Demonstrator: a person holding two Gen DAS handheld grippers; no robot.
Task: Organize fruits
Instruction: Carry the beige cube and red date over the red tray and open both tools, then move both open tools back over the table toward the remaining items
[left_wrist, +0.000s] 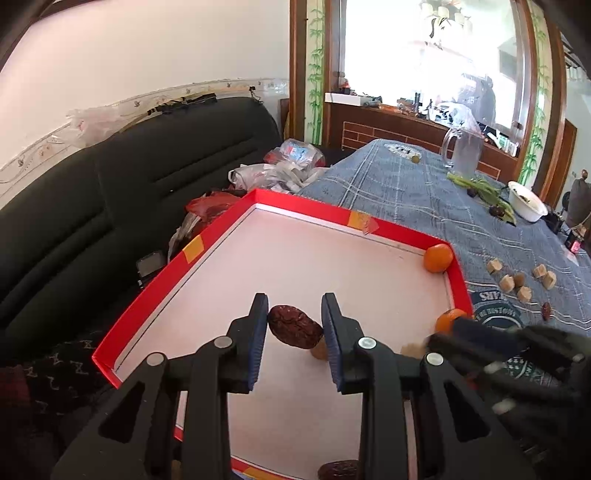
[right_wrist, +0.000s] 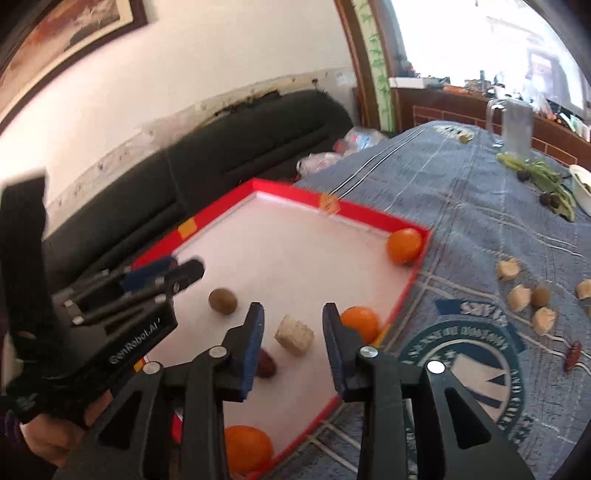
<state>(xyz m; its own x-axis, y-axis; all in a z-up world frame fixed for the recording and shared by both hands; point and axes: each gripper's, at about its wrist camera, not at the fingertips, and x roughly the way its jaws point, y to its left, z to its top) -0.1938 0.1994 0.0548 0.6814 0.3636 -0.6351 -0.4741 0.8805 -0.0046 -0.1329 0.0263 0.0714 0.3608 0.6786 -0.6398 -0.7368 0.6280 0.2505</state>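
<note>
A red-rimmed tray (left_wrist: 229, 212) with a white floor lies on the blue cloth table; it also shows in the right wrist view (right_wrist: 369, 212). My left gripper (left_wrist: 294, 325) is shut on a dark red date (left_wrist: 293, 326) and holds it above the tray floor. My right gripper (right_wrist: 293, 334) is open over the tray, with a tan cube (right_wrist: 294, 335) lying below between its fingers. In the tray lie three oranges (right_wrist: 403, 244), (right_wrist: 360, 322), (right_wrist: 248, 448), a brown round fruit (right_wrist: 222, 301) and a date (right_wrist: 265, 363).
Several tan cubes (left_wrist: 506, 283) and a date (left_wrist: 546, 311) lie on the cloth (left_wrist: 406, 192) right of the tray. A glass jug (left_wrist: 463, 149), green stalks (left_wrist: 480, 186) and a white bowl (left_wrist: 526, 201) stand farther back. A black sofa (left_wrist: 110, 192) with plastic bags is left.
</note>
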